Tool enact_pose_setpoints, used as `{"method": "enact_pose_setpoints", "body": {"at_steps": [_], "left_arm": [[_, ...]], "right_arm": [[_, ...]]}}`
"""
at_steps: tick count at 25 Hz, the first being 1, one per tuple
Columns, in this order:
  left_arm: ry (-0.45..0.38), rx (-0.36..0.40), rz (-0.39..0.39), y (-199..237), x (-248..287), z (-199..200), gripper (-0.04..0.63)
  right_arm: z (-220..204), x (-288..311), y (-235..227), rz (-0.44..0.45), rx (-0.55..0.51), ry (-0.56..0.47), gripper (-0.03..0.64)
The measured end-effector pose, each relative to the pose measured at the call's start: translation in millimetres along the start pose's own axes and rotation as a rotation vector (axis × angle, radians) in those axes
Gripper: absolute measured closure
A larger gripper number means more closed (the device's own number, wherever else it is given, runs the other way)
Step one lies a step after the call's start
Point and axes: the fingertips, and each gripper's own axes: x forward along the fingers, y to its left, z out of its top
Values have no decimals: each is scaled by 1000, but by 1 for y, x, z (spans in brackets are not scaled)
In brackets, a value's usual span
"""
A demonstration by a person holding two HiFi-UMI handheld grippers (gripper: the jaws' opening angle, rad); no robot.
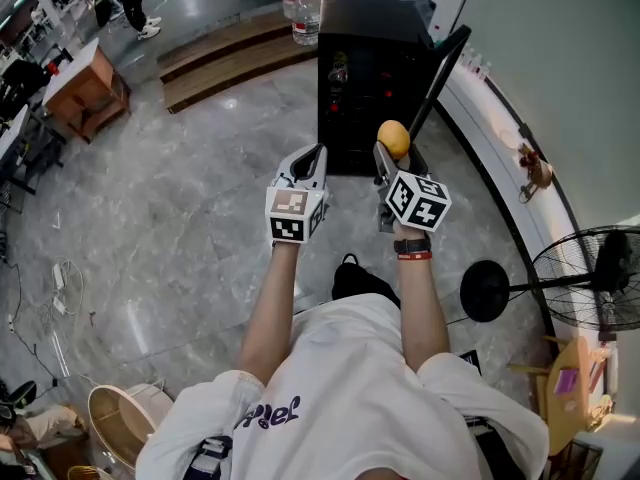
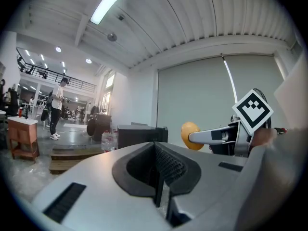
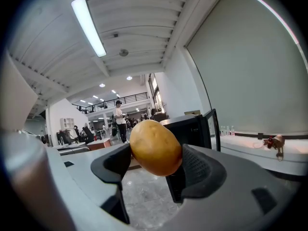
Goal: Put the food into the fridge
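Now, potato (image 3: 155, 147): pinched between both jaws of the right hand-held gripper (image 1: 386, 154), in the air before the fridge.
Left hand-held gripper (image 2: 161, 177): jaws together, empty, just beside the right one.
Fridge (image 1: 365, 78): black, door open.

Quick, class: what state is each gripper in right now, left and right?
Left gripper: closed, nothing between its jaws.
Right gripper: closed on the potato.
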Motion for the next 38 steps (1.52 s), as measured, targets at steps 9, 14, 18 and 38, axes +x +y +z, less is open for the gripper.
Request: {"method": "enact_pose_setpoints", "body": {"at_steps": [9,14,18,38], "left_arm": [[2,-1,16,32,47,-6,578],[-10,-15,29,47,96,-7,578],[-9,-23,31,57,130,-1,578],[58,-39,43,81,210,-48,578]], "right_arm": [[-4,59,-8,-13,-42,23,268],[5,100,-27,3,-61,13,268],[11,132,-41,4,-50,19,268],[-13,208,-79,46,-19,43,268]]}}
